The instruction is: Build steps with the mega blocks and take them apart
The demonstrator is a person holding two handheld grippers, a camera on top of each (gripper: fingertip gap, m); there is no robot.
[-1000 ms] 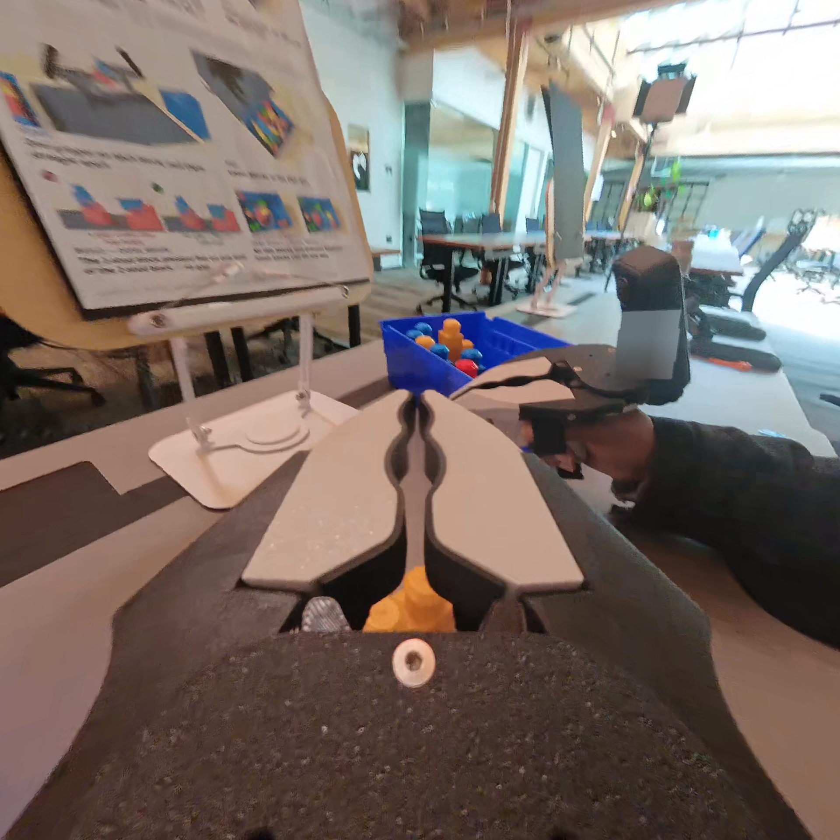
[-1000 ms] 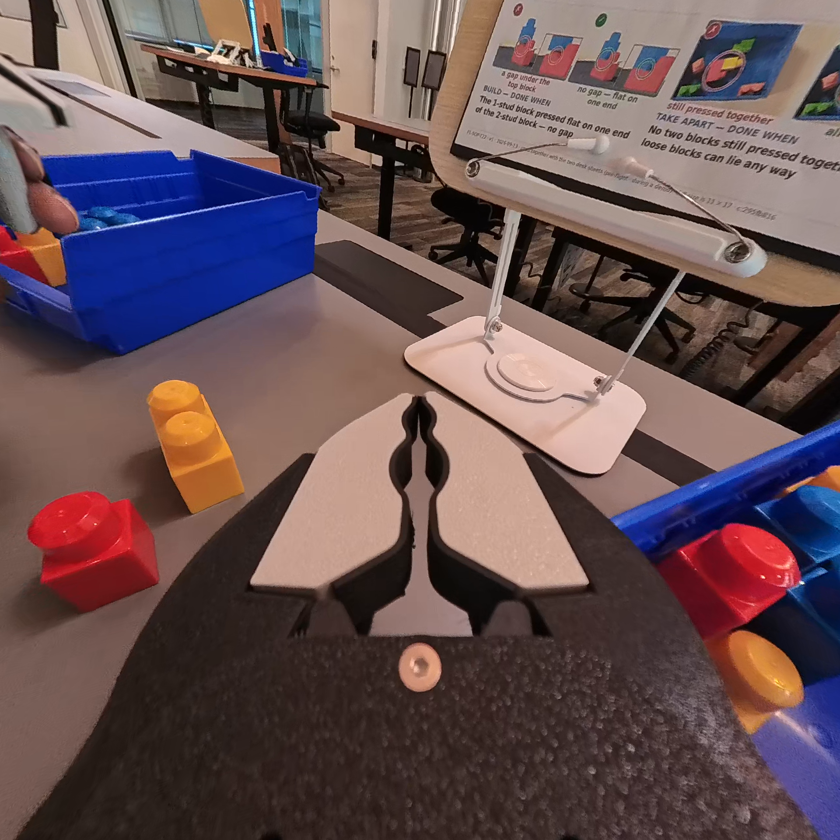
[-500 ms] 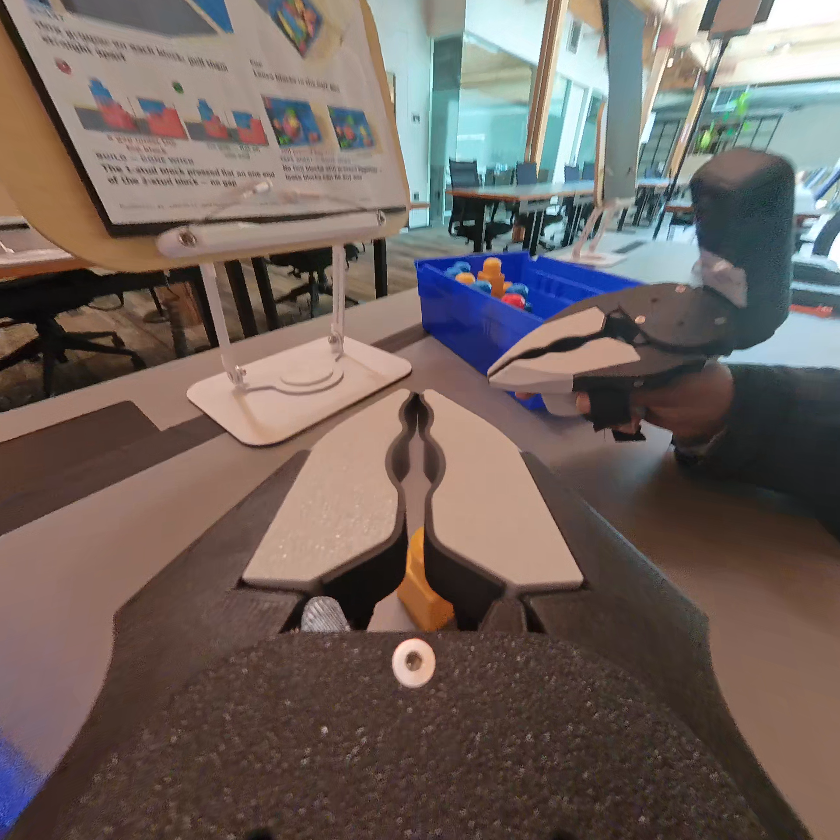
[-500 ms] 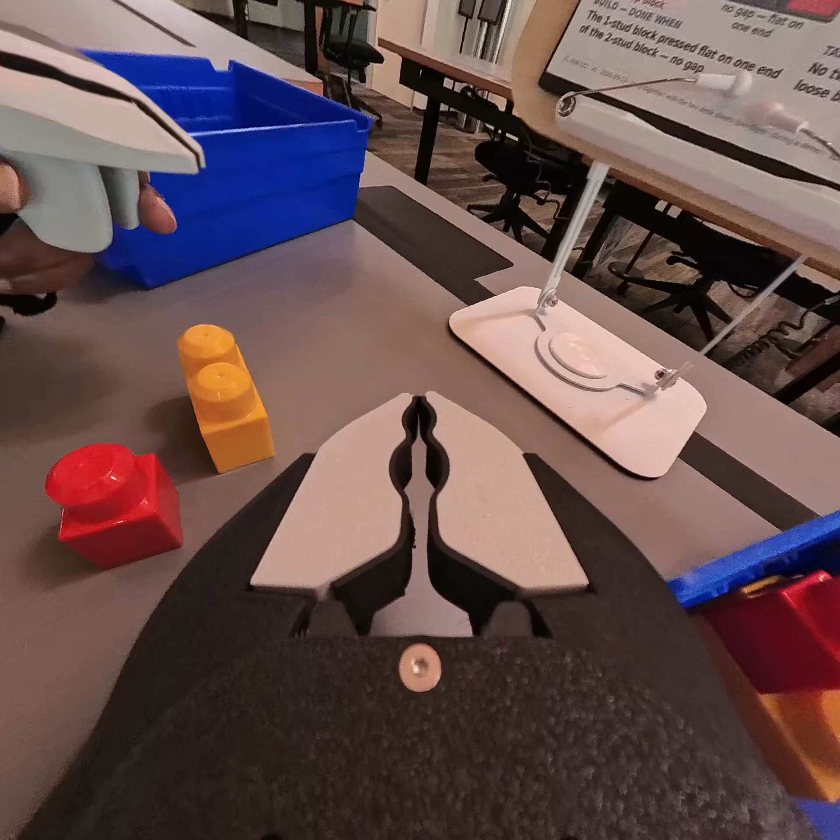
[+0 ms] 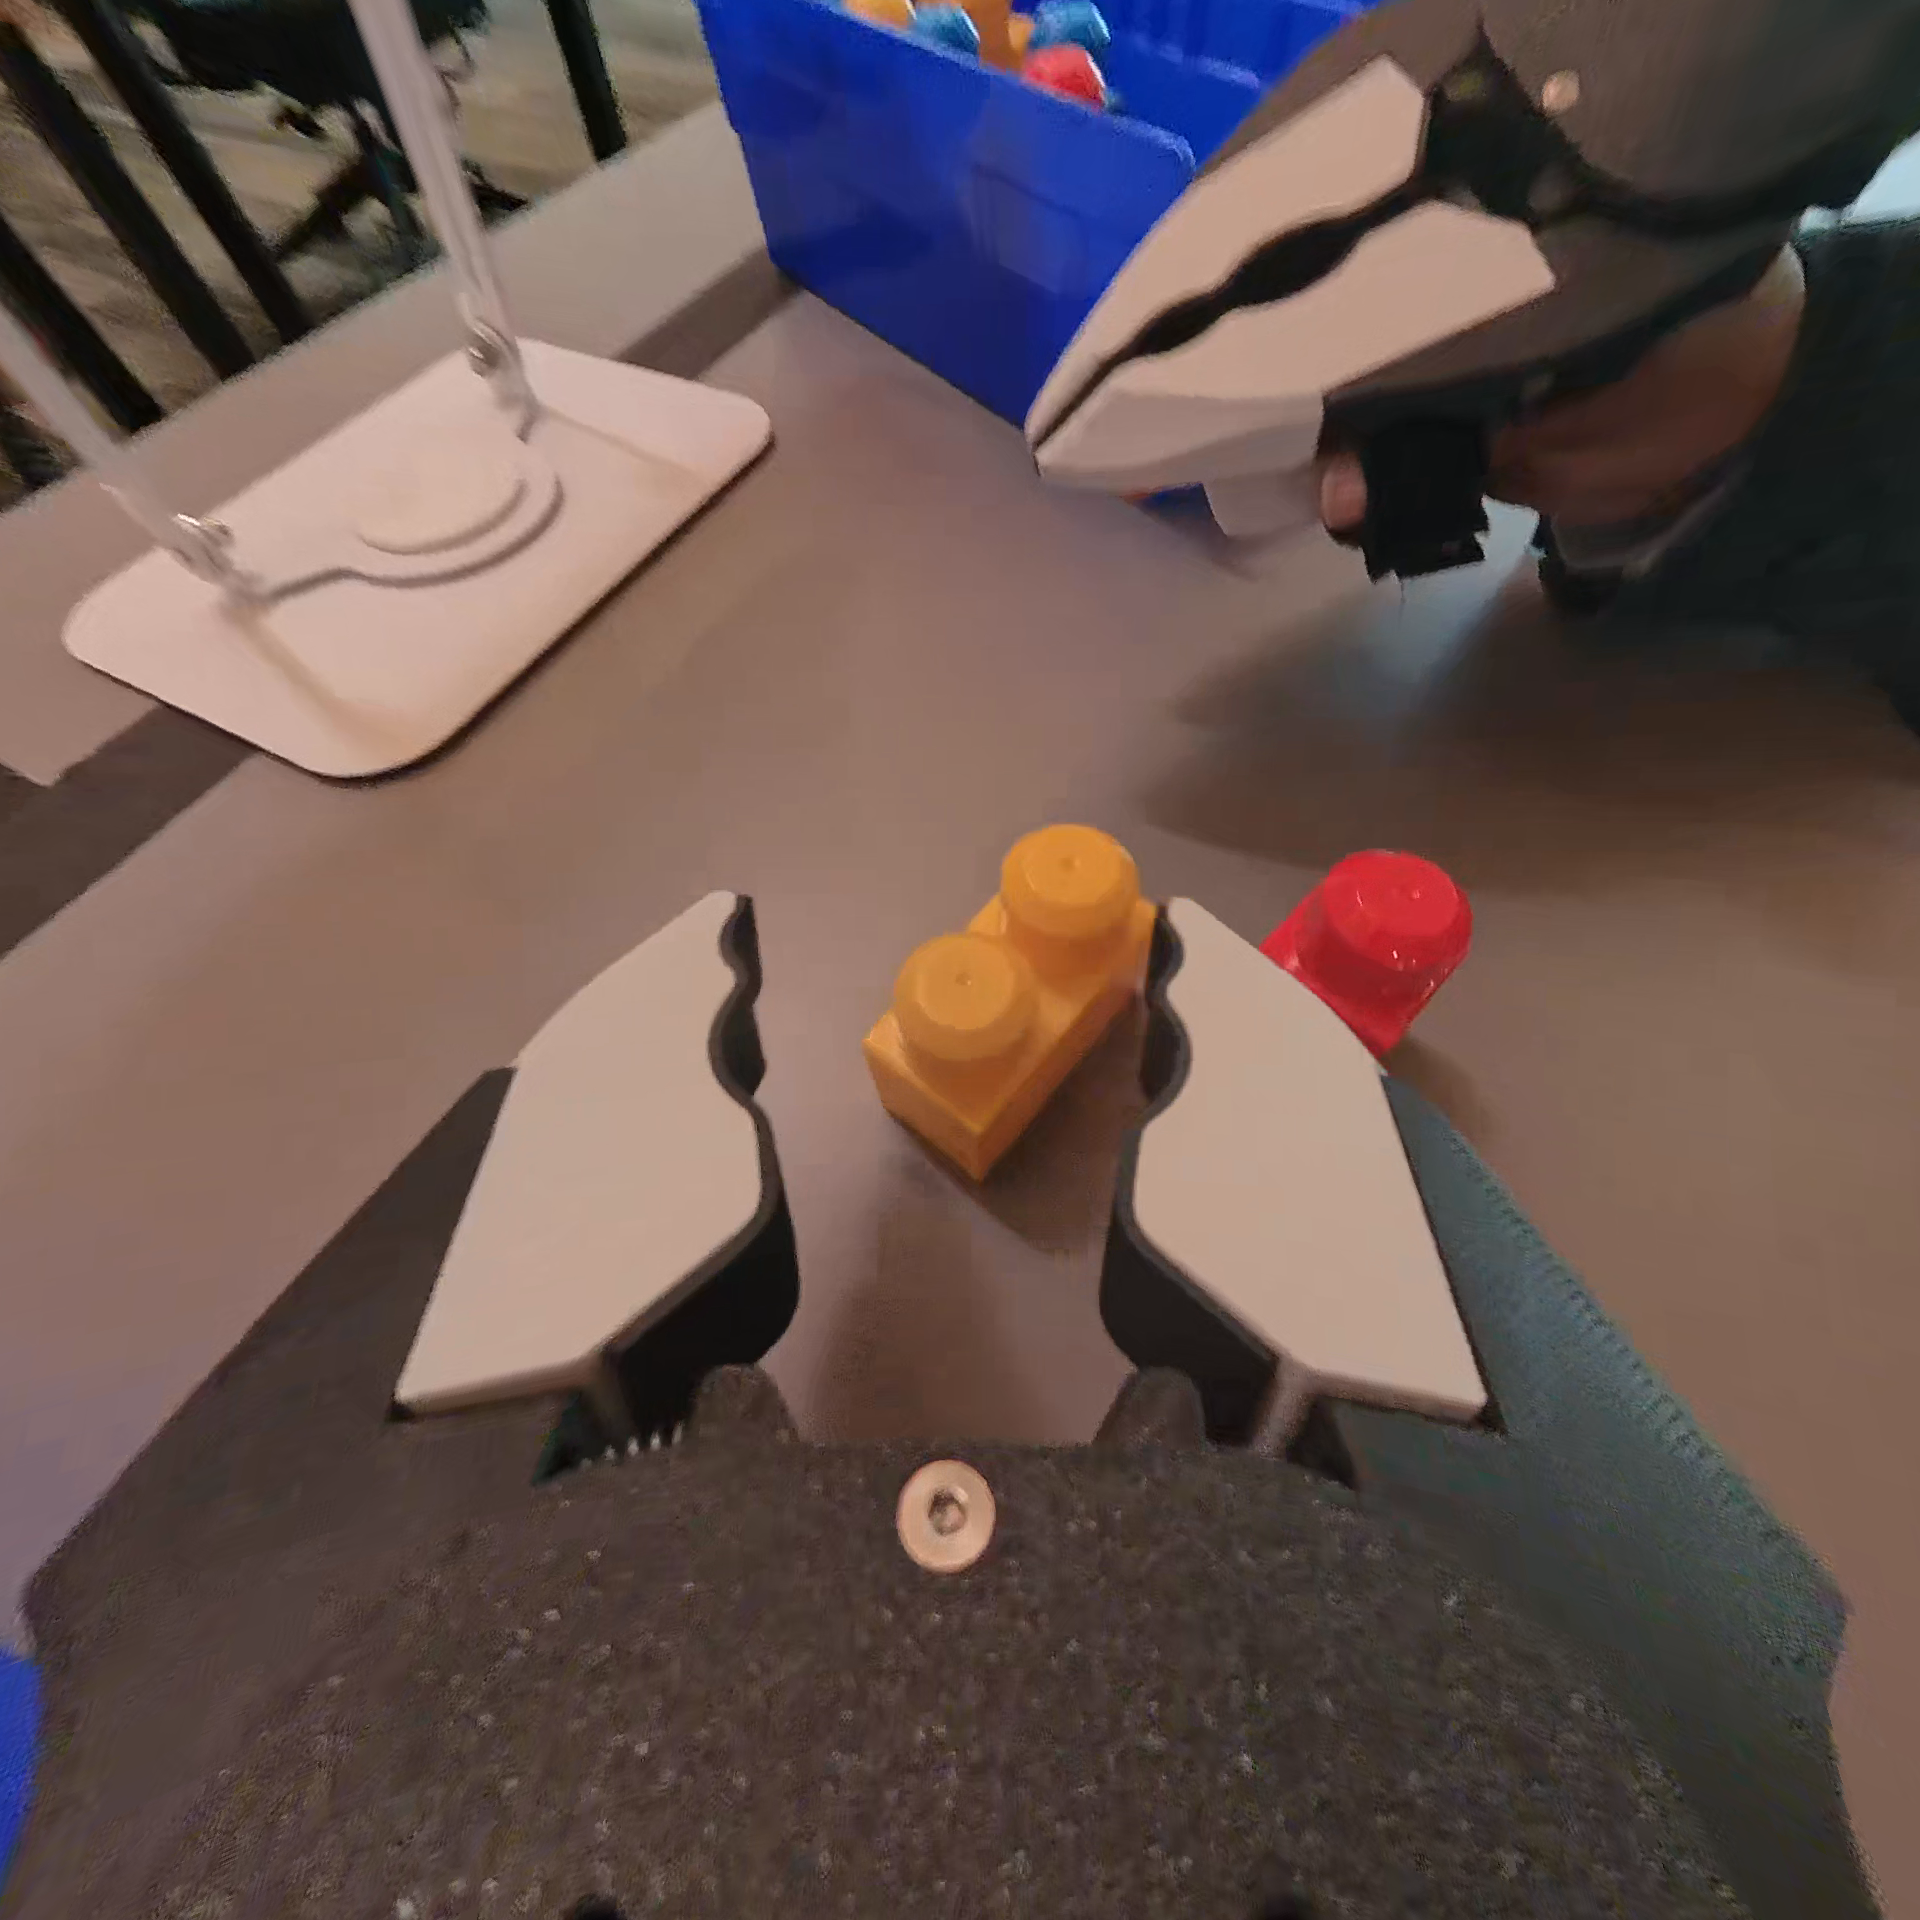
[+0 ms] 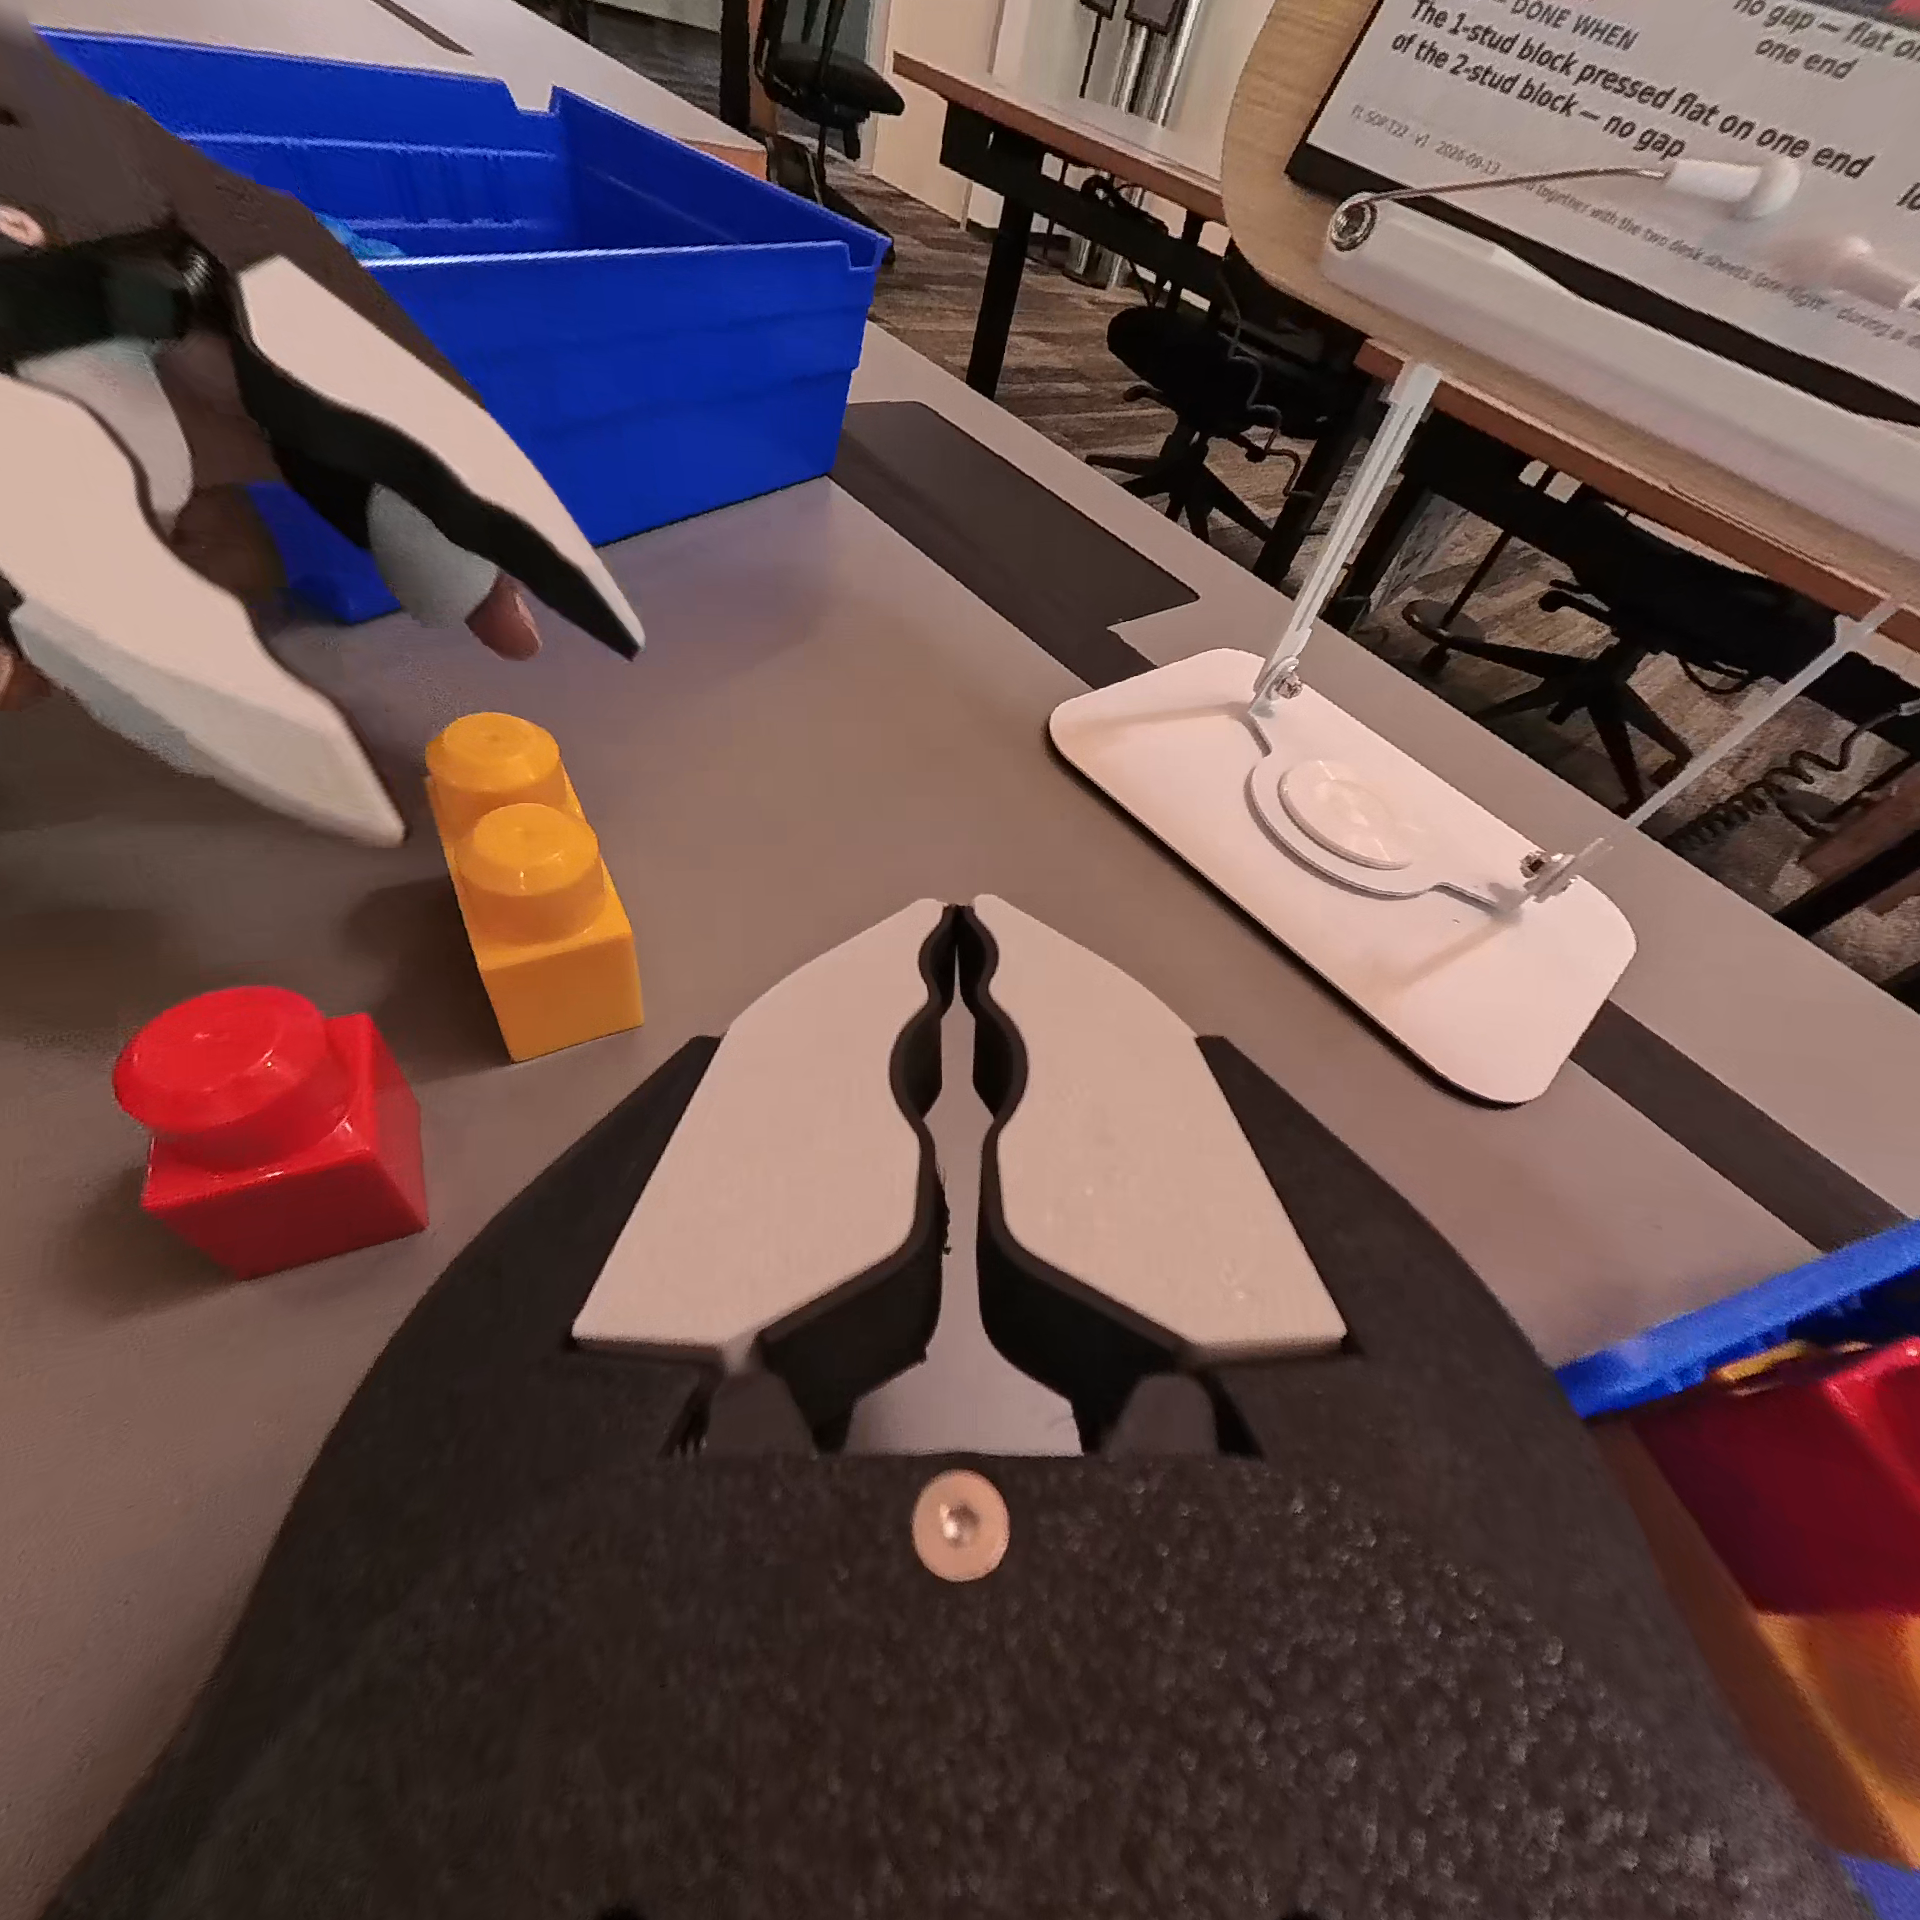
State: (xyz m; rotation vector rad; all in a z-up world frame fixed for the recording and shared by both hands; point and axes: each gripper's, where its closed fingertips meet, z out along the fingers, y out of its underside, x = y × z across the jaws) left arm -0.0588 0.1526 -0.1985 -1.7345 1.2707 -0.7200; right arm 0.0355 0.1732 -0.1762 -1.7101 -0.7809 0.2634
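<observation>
A yellow two-stud block (image 5: 1013, 997) stands on the grey table (image 5: 727, 831), with a red one-stud block (image 5: 1371, 945) just to its right, apart from it. My left gripper (image 5: 956, 914) is open and tilted down, its jaws on either side of the yellow block, not gripping it. My right gripper (image 6: 961, 909) is shut and empty, hovering right of both blocks. In the right wrist view the yellow block (image 6: 540, 894) and red block (image 6: 275, 1122) sit at the left, with the open left gripper (image 6: 509, 732) over the yellow block's far stud.
A blue bin (image 5: 935, 187) with several blocks stands behind the right gripper (image 5: 1049, 436). Another blue bin (image 6: 623, 301) is at the far left. A white stand base (image 6: 1351, 862) carries an instruction board (image 6: 1610, 156) at the table's back edge. The gap from one gripper's tips to the other's is roughly 11 cm.
My left gripper has tilted down and opened from shut, and its jaws now flank the yellow block. My right gripper stayed shut and shifted slightly. Both blocks stayed in place.
</observation>
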